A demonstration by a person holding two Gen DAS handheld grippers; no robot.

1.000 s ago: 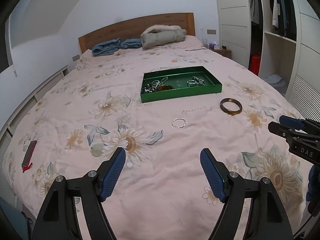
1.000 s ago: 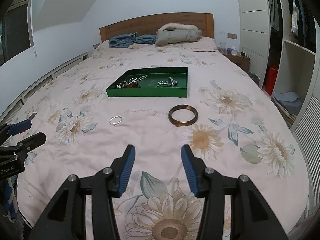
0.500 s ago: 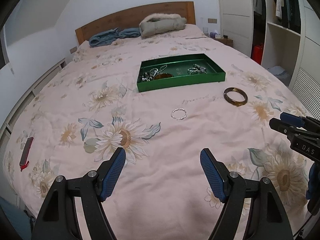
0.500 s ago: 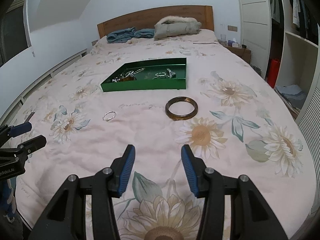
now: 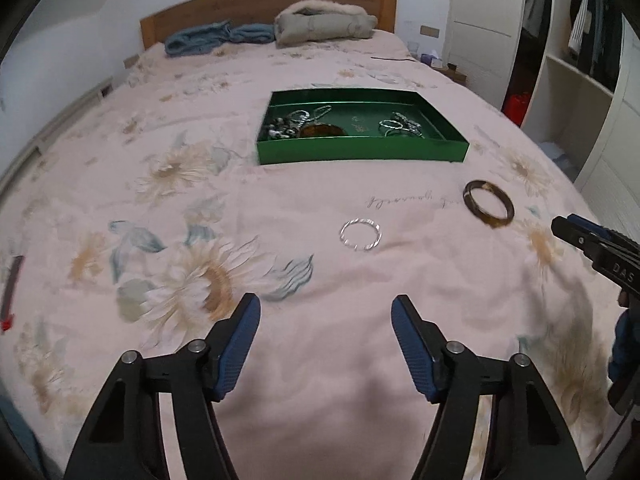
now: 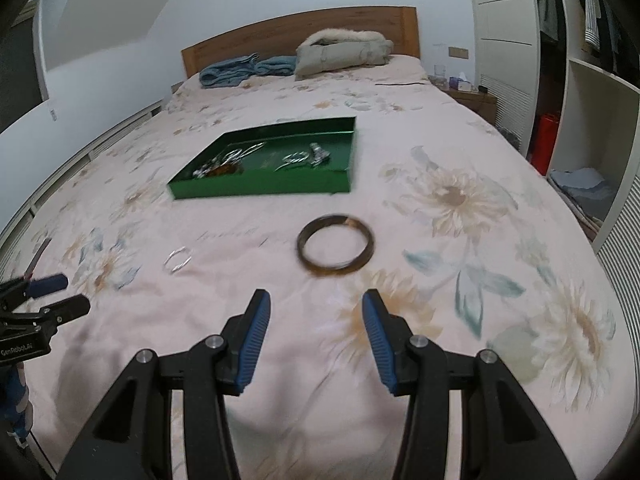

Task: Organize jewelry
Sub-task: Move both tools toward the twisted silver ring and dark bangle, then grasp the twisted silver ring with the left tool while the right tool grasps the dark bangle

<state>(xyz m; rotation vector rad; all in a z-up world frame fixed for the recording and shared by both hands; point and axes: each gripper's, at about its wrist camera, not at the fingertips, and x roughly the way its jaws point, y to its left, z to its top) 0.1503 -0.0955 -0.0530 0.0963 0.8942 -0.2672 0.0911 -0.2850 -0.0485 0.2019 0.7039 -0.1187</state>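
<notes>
A green tray (image 5: 360, 156) holding several pieces of jewelry sits mid-bed; it also shows in the right wrist view (image 6: 260, 190). A thin silver bangle (image 5: 360, 234) lies on the bedspread just ahead of my left gripper (image 5: 325, 344), which is open and empty. A dark brown bangle (image 6: 335, 249) lies just ahead of my right gripper (image 6: 316, 330), also open and empty. The brown bangle shows in the left wrist view (image 5: 488, 203) to the right, the silver one in the right wrist view (image 6: 177, 259) to the left.
The bed has a pink floral spread (image 5: 200, 280). Blue folded cloth (image 5: 216, 38) and a grey coat (image 5: 324, 22) lie by the headboard. A dark red-tipped object (image 5: 11, 284) lies at the bed's left edge. A wardrobe (image 6: 580, 80) stands to the right.
Both grippers have moved forward toward the bangles and the tray, which look larger and nearer. Both stay open; nothing is held.
</notes>
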